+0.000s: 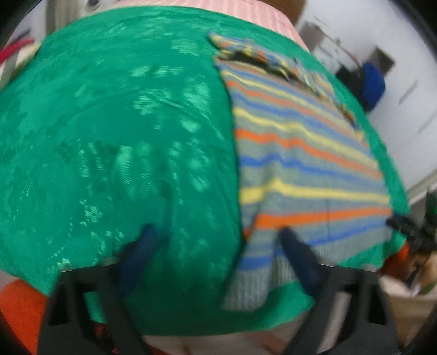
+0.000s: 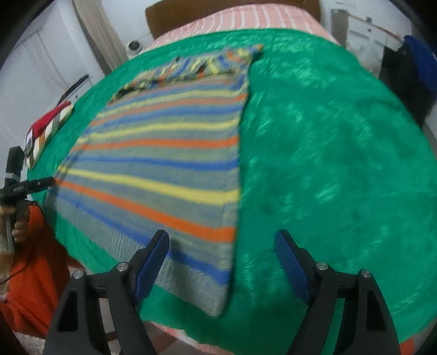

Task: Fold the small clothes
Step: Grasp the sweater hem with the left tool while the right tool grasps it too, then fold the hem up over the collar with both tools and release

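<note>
A striped knit garment (image 2: 169,153) in grey, blue, yellow and orange lies flat on a green cloth (image 2: 327,163), with a bunched patterned part at its far end (image 2: 215,64). It also shows in the left wrist view (image 1: 300,153), to the right. My left gripper (image 1: 218,237) is open and empty, over the garment's near left corner. My right gripper (image 2: 221,243) is open and empty, over the garment's near right corner. The left gripper's tip (image 2: 30,185) shows at the garment's left edge in the right wrist view.
The green cloth (image 1: 109,136) covers a bed with a pink striped sheet (image 2: 259,16). A folded red and striped pile (image 2: 49,123) lies at the cloth's left edge. The person's orange clothing (image 2: 30,273) is at the near left. A blue object (image 1: 372,84) sits by the wall.
</note>
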Motion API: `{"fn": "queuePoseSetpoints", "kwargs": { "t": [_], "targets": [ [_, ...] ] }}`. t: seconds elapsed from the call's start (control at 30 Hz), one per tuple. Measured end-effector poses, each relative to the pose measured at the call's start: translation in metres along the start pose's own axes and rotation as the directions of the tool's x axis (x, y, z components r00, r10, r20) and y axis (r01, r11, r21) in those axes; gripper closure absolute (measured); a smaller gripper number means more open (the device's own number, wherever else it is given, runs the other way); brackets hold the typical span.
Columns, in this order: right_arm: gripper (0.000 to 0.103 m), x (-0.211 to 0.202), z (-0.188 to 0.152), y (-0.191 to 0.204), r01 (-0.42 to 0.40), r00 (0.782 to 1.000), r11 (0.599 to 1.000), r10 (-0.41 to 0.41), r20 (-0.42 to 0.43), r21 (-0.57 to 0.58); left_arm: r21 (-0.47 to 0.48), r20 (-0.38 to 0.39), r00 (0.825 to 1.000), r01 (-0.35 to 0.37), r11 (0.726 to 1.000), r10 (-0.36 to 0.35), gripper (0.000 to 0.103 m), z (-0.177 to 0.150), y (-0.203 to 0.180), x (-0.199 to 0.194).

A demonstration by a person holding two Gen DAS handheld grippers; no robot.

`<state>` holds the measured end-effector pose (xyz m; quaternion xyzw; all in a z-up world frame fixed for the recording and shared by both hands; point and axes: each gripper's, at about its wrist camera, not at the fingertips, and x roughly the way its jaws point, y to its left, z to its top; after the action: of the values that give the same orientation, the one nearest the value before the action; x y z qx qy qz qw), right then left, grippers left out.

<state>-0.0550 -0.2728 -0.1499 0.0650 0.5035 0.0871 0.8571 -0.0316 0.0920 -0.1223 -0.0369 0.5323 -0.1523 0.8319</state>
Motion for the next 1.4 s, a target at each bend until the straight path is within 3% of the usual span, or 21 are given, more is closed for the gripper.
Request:
{"fn": "queuePoseSetpoints", "kwargs": {
  "t": [0.03, 0.07, 0.1, 0.33, 0.5, 0.67, 0.77, 0.9, 1.07, 1.23, 1.4],
  "targets": [
    [0.046, 0.005, 0.000, 0.006, -0.010, 0.999, 1.000, 0.009, -0.032, -0.026, 0.027, -0.006, 1.000, -0.001, 1.000, 0.001, 0.062, -0.001, -0.007, -0.001],
    [0.088, 0.007, 0.000, 0.011, -0.018, 0.998, 0.999, 0.015, -0.054, -0.049, 0.035, -0.014, 1.000, 0.027, 0.999, -0.027, 0.102, 0.000, -0.010, -0.003],
    [0.099, 0.009, 0.001, 0.013, -0.038, 0.996, 0.998, 0.033, -0.081, -0.058, 0.037, -0.033, 0.998, 0.051, 0.998, -0.050, 0.100, 0.001, -0.013, -0.006],
    [0.100, -0.035, 0.000, 0.012, -0.058, 0.998, 0.997, 0.056, -0.038, -0.059, 0.064, -0.001, 0.997, 0.073, 0.995, -0.073, 0.103, -0.021, -0.022, -0.057],
    [0.100, -0.050, -0.016, 0.025, -0.056, 0.997, 0.994, 0.051, -0.052, -0.096, 0.053, -0.062, 0.995, 0.077, 0.996, -0.074, 0.103, -0.050, -0.019, -0.065],
    [0.100, -0.056, -0.045, 0.016, -0.084, 0.992, 0.996, 0.080, -0.100, -0.026, -0.009, -0.109, 0.988, 0.112, 0.994, -0.112, 0.103, -0.074, -0.012, -0.075],
    [0.100, -0.067, -0.054, 0.011, -0.105, 0.989, 0.994, 0.107, -0.102, 0.024, -0.043, -0.091, 0.986, 0.140, 0.989, -0.143, 0.103, -0.071, -0.007, -0.085],
    [0.100, -0.077, -0.036, 0.004, -0.170, 0.984, 0.981, 0.173, -0.033, 0.096, -0.122, 0.008, 0.976, 0.215, 0.969, -0.216, 0.103, -0.030, 0.002, -0.092],
    [0.100, -0.070, 0.037, -0.020, -0.273, 0.959, 0.940, 0.250, 0.135, 0.203, -0.156, 0.155, 0.955, 0.278, 0.948, -0.254, 0.103, 0.055, 0.019, -0.093],
    [0.100, -0.040, 0.139, -0.038, -0.287, 0.942, 0.930, 0.231, 0.245, 0.228, -0.128, 0.226, 0.956, 0.218, 0.968, -0.185, 0.103, 0.167, 0.023, -0.059],
    [0.100, 0.023, 0.244, -0.062, -0.279, 0.944, 0.918, 0.208, 0.256, 0.282, -0.151, 0.223, 0.973, 0.098, 0.984, -0.063, 0.102, 0.278, 0.023, 0.013]
  ]
}}
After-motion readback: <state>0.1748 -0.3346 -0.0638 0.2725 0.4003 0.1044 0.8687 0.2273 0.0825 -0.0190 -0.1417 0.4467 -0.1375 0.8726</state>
